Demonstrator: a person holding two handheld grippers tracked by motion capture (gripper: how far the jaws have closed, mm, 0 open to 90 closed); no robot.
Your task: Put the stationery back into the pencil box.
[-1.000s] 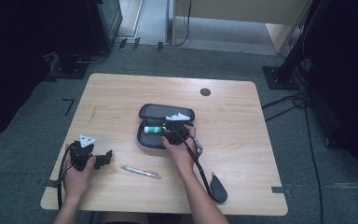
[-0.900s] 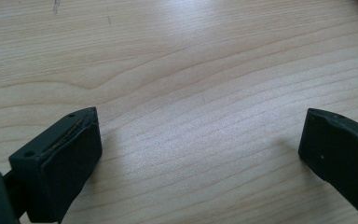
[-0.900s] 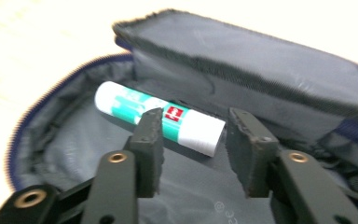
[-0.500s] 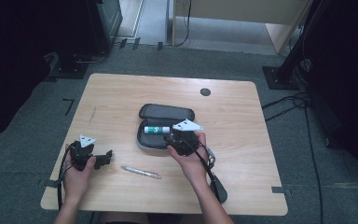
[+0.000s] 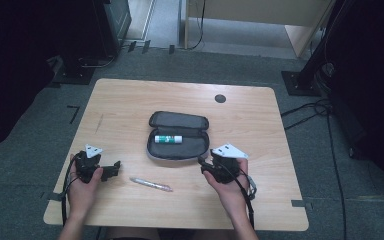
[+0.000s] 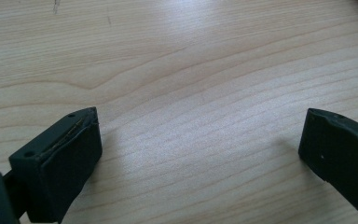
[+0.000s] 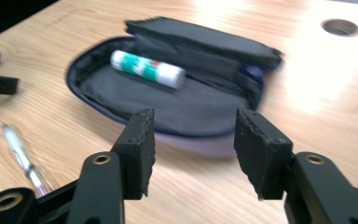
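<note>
A dark pencil case lies open at the table's middle, with a white and green glue stick lying inside it. My right gripper hovers just off the case's near right corner. Its jaws have just been opening and stand open with nothing between them. From the right gripper view the case and the glue stick sit just ahead. A clear pen lies on the wood between my hands. My left gripper rests near the front left, jaws wide open over bare wood.
The wooden table has a round cable hole at the back right. The pen lies to the left of my right jaws. Black stands and cables sit on the grey floor around the table.
My right gripper has drawn back from the case toward the near right of the table, and its jaws have parted. The glue stick stays in the case. The left hand has kept still.
</note>
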